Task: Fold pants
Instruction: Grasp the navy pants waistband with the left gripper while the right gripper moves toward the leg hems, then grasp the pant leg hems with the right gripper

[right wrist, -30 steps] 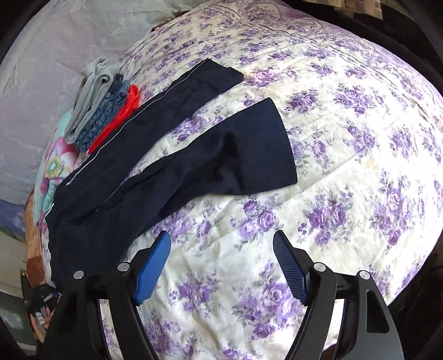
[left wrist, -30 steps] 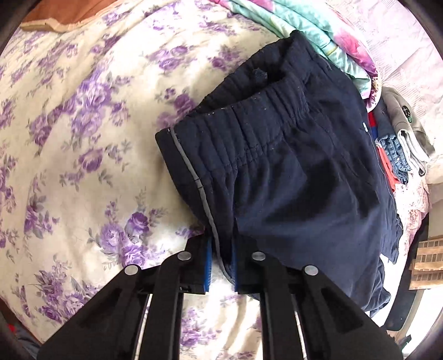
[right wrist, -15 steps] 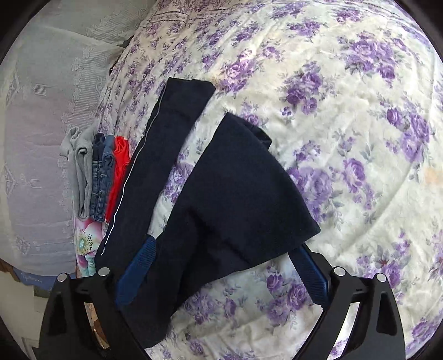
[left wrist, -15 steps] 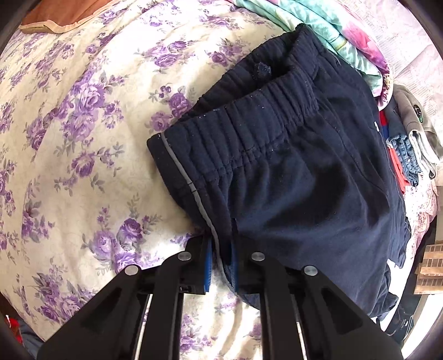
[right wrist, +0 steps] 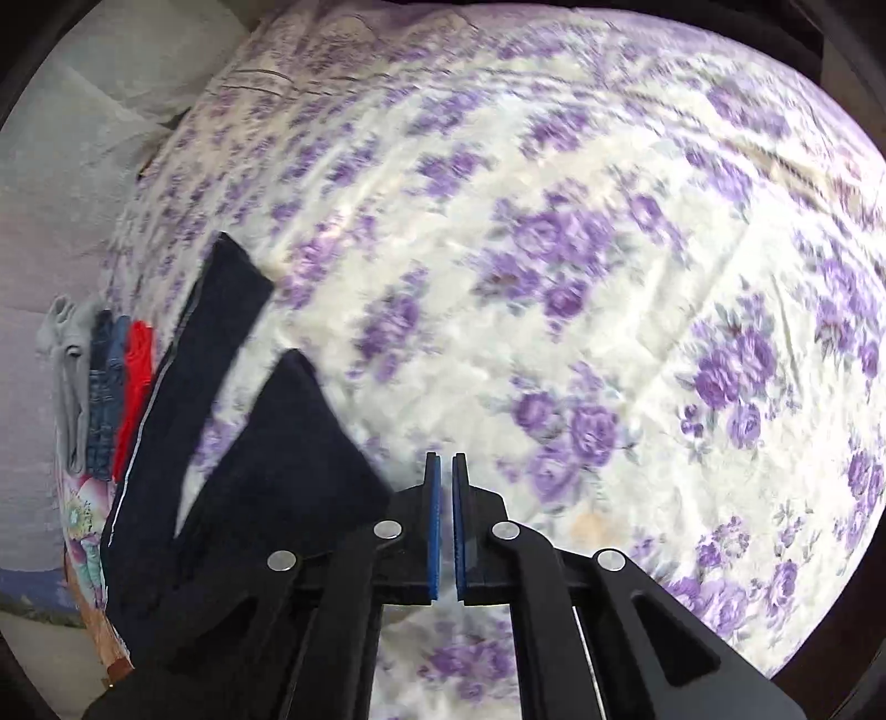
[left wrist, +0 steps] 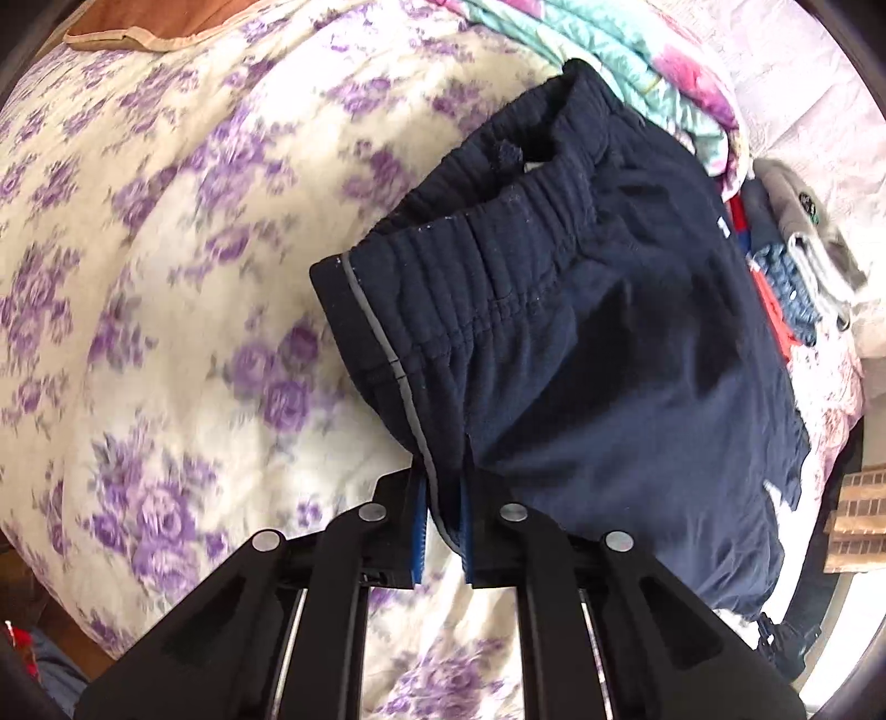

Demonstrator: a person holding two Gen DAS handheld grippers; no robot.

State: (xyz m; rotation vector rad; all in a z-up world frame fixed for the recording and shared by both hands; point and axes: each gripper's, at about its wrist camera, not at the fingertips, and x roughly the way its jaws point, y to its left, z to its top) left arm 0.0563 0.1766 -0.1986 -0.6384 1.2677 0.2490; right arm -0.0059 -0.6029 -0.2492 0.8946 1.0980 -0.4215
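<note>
Dark navy pants [left wrist: 609, 360] with a grey side stripe lie on a purple-flowered quilt [left wrist: 166, 277]. My left gripper [left wrist: 443, 482] is shut on the pants at the side seam just below the elastic waistband, and the waist corner stands lifted off the bed. In the right wrist view the two legs spread apart, the near leg [right wrist: 288, 459] and the far leg [right wrist: 210, 332]. My right gripper [right wrist: 446, 471] sits just right of the near leg's hem corner. Its jaws are closing, down to a thin slit, and no cloth shows between the pads.
A stack of folded clothes [right wrist: 105, 387] in grey, denim and red lies beside the far leg, also seen as the stack [left wrist: 792, 277] right of the pants. A teal floral blanket [left wrist: 609, 44] is bunched past the waistband. Flowered quilt [right wrist: 609, 277] stretches right of the legs.
The right gripper came down over the near leg's hem with jaws wide, then closed; the hem corner now lies left of its fingers. The left gripper lifted the waist a little.
</note>
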